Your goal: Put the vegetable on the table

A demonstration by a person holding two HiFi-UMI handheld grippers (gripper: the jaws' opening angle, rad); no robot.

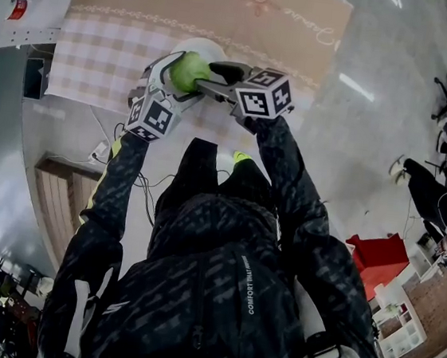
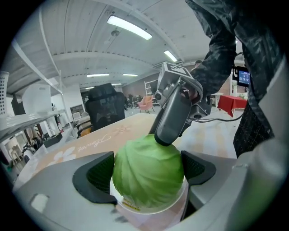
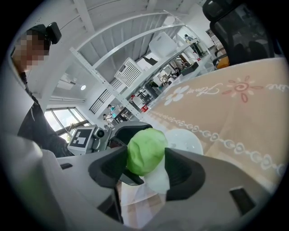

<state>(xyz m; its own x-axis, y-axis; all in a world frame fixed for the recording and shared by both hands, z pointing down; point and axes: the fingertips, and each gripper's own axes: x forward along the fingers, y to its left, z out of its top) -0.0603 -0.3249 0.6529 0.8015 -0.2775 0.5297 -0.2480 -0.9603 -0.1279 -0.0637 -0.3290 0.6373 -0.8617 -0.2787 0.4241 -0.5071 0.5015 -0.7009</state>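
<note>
The cabbage (image 1: 189,70) is a small, round, pale green head. Its smooth leaves wrap tightly, with faint veins curving over the dome, and it has a slightly waxy shine. It is over the near edge of the table (image 1: 213,133), seated in a white cup (image 2: 135,208) with a thin rim and a strip of yellow print below it.

Both grippers meet on it. The left gripper (image 1: 173,76) has its 2 jaws at a narrow gap. The dark ribbed pads (image 2: 97,173) press the cabbage's flanks just above the cup's rim. The right gripper (image 1: 213,74) comes in from the other side with its jaws likewise narrowed onto the cabbage. Its black textured pads (image 3: 180,169) touch the head left and right, and 1 grey jaw tip rests against the crown.

The gripper bodies are matte grey plastic with rounded shoulders.

A cloth (image 1: 249,25) covers the table. It is tan with white flowers, script and a looped border, and turns to pink-and-white check near the person. A white round plate (image 3: 187,142) lies on it just beyond the cabbage.
</note>
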